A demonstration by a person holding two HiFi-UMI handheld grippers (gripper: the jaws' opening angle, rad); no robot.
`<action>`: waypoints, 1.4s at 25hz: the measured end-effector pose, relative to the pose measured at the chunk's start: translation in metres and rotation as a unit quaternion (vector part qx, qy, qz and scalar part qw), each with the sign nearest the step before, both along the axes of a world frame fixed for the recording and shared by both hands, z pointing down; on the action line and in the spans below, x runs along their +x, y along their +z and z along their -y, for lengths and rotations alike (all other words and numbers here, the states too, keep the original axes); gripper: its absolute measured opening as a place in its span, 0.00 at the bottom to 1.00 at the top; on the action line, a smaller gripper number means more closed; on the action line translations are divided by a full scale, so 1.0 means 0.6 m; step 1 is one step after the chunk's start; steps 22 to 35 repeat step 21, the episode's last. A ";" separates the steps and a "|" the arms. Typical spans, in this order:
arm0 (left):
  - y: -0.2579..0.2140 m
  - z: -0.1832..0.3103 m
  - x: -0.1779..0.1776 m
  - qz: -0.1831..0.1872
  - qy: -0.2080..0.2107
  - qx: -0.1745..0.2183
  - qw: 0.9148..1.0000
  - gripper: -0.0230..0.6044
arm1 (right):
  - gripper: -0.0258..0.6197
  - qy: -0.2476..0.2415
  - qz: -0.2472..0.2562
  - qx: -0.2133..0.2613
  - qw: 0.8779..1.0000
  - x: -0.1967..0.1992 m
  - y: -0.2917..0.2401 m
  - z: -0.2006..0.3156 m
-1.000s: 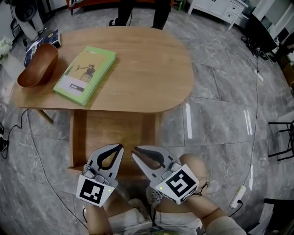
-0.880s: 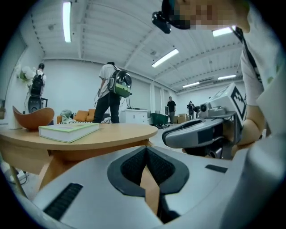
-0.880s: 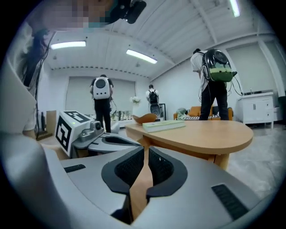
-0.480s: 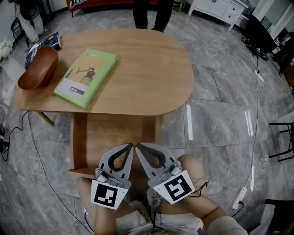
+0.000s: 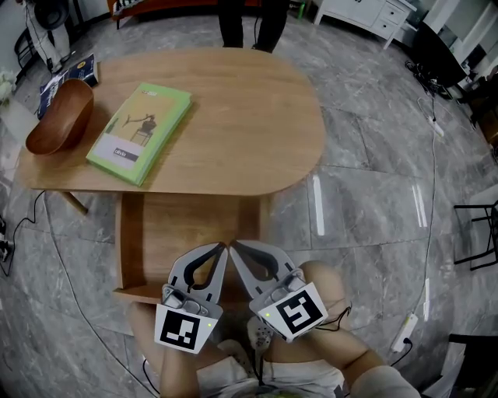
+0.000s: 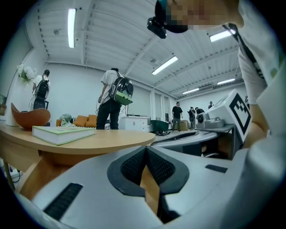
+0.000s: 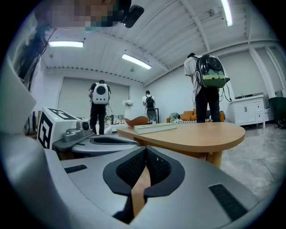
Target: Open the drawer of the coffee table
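The wooden coffee table has its drawer pulled out toward me, its inside bare. My left gripper and right gripper hover side by side over the drawer's near part, tips almost touching each other. Both are shut with nothing between the jaws. The right jaws have just been closing, on nothing. In the left gripper view the left gripper points level toward the tabletop. In the right gripper view the right gripper does the same, facing the table's edge.
A green book and a brown wooden bowl lie on the table's left part, a dark book behind them. A person's legs stand at the far side. Cables run over the grey tiled floor.
The right jaws went from open to shut. The left gripper shifted right until its tip met the right one's. The drawer has stayed pulled out.
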State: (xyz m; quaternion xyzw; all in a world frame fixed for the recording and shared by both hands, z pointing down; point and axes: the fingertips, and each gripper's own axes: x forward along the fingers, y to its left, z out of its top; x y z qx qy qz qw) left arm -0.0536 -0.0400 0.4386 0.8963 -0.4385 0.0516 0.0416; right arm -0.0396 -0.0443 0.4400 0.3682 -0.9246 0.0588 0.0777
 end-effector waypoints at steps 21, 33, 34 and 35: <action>0.003 0.014 0.013 0.001 0.005 -0.011 1.000 0.05 | 0.07 0.002 0.002 -0.008 1.000 0.009 0.006 0.013; 0.003 0.014 0.013 0.001 0.005 -0.011 1.000 0.05 | 0.07 0.002 0.002 -0.008 1.000 0.009 0.006 0.013; 0.003 0.014 0.013 0.001 0.005 -0.011 1.000 0.05 | 0.07 0.002 0.002 -0.008 1.000 0.009 0.006 0.013; 0.003 0.014 0.013 0.001 0.005 -0.011 1.000 0.05 | 0.07 0.002 0.002 -0.008 1.000 0.009 0.006 0.013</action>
